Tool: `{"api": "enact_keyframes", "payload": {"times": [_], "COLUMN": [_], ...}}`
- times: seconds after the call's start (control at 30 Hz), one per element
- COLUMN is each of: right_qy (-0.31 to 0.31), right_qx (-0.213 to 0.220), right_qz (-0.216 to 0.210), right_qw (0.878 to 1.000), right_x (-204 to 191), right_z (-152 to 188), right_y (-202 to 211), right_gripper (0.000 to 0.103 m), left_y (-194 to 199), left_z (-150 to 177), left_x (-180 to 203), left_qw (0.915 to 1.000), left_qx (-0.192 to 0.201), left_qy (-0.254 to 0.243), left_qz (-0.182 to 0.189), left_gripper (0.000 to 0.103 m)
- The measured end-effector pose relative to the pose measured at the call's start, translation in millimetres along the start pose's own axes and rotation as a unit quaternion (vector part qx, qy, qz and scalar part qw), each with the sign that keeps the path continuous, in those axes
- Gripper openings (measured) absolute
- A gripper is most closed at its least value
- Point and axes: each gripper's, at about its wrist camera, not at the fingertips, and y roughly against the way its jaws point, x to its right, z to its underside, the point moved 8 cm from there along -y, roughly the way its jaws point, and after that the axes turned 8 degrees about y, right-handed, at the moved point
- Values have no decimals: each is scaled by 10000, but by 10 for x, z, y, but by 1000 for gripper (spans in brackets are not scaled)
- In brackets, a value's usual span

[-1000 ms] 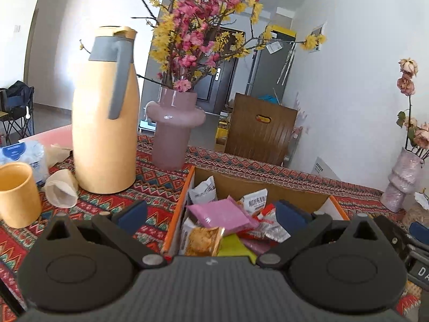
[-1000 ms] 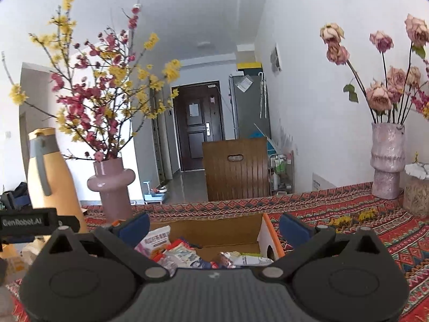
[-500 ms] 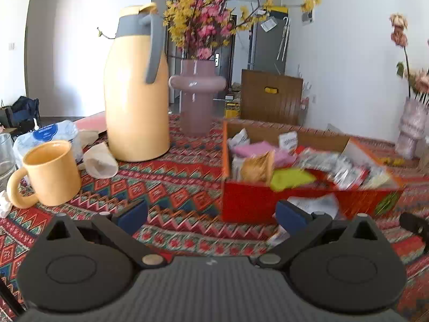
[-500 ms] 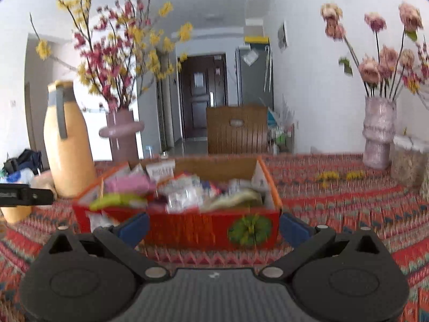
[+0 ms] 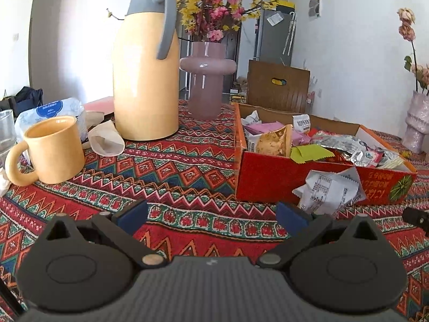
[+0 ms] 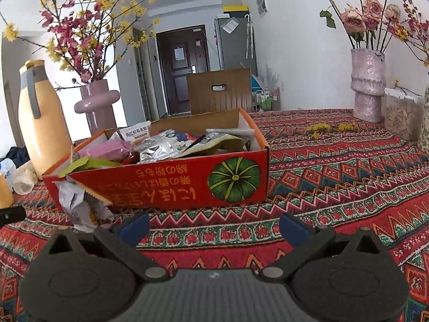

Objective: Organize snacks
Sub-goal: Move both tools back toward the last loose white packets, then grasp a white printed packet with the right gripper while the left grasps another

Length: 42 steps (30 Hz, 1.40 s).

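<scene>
A: Item: loose white wrapper [image 5: 331,190], on the bench against the red snack box [image 5: 270,177] front wall, near its left corner.
B: Bearing?
A: Ahead-right of the left hand-held gripper [image 5: 211,214], close; ahead-left of the right hand-held gripper [image 6: 213,226]. Long axis unclear, crumpled.
B: Jaws?
A: Both spread apart, empty. Left judged nearer.

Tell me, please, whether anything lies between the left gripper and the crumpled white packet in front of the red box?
Nothing visible does. The left gripper is open, and only bare patterned tablecloth lies between it and the white packet, which rests against the red box, near the gripper's right-hand fingertip.
</scene>
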Motion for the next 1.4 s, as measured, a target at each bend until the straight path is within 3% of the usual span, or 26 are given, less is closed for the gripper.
{"api": "enact_keyframes", "payload": {"times": [0.27, 0.4, 0.63, 0.87, 1.1, 1.4], "right_qy": [161, 241, 568, 560, 549, 441], "right_qx": [5, -36, -163, -241, -302, -428], "right_qz": [60, -397, -852, -799, -667, -419], "right_qw": [9999, 9989, 9946, 9949, 9958, 9972], "right_x": [-72, -408, -1109, -1467, -1644, -1642], "right_z": [-34, -76, -162, -263, -312, -308], "right_y": [22, 96, 31, -134, -330, -512], "right_gripper": [103, 101, 76, 58, 57, 52], "left_y": [-34, -27, -5, -7, -35, -39], "left_z": [-12, -29, -36, -36, -40, -36], "left_x": [-110, -181, -254, -337, -490, -489], "left_qw": [9995, 9987, 9980, 9965, 9921, 9912], "left_qx": [-85, -77, -25, -17, -140, -182], "left_qy": [300, 495, 614, 772, 1214, 1285], "left_qz": [-62, -67, -163, -310, -288, -253], "left_gripper": [103, 103, 103, 103, 103, 103]}}
